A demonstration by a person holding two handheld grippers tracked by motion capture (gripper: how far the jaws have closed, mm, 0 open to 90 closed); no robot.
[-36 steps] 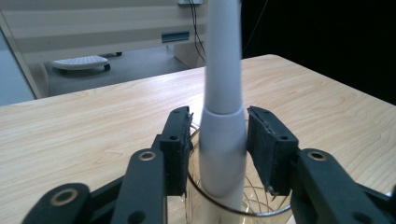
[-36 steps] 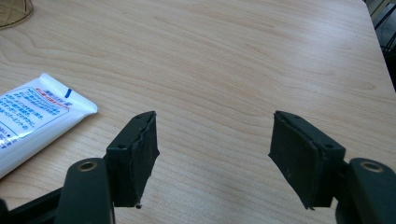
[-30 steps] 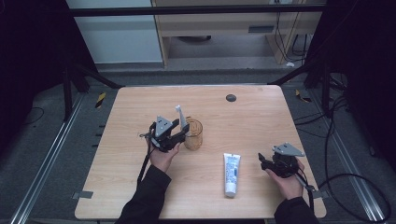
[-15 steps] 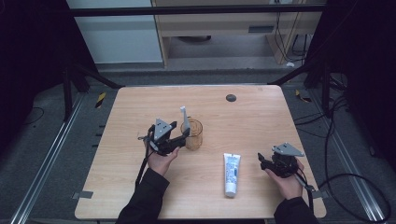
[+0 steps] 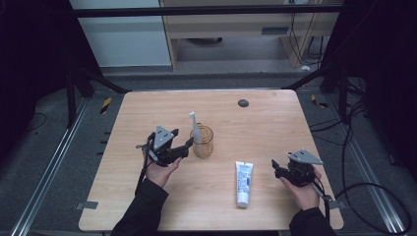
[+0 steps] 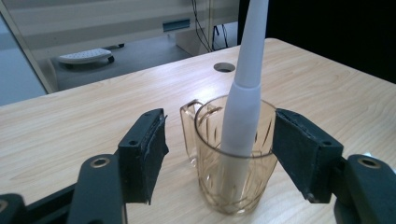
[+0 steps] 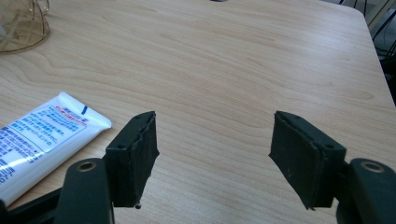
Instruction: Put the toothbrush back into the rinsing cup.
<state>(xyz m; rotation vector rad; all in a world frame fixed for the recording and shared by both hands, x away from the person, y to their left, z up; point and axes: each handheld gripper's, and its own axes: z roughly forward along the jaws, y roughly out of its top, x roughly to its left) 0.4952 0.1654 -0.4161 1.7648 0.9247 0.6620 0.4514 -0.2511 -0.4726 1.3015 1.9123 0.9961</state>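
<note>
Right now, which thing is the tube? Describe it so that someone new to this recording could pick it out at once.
Start at the wooden table and look toward its near edge, right of the middle. The tube lies flat there, between the glass cup and the right claw. It is the one white thing lying down, with blue print, while the white toothbrush stands upright in the cup.

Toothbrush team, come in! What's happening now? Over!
Left gripper open around cup. Toothbrush standing inside. Right gripper open, toothpaste beside it.
</note>
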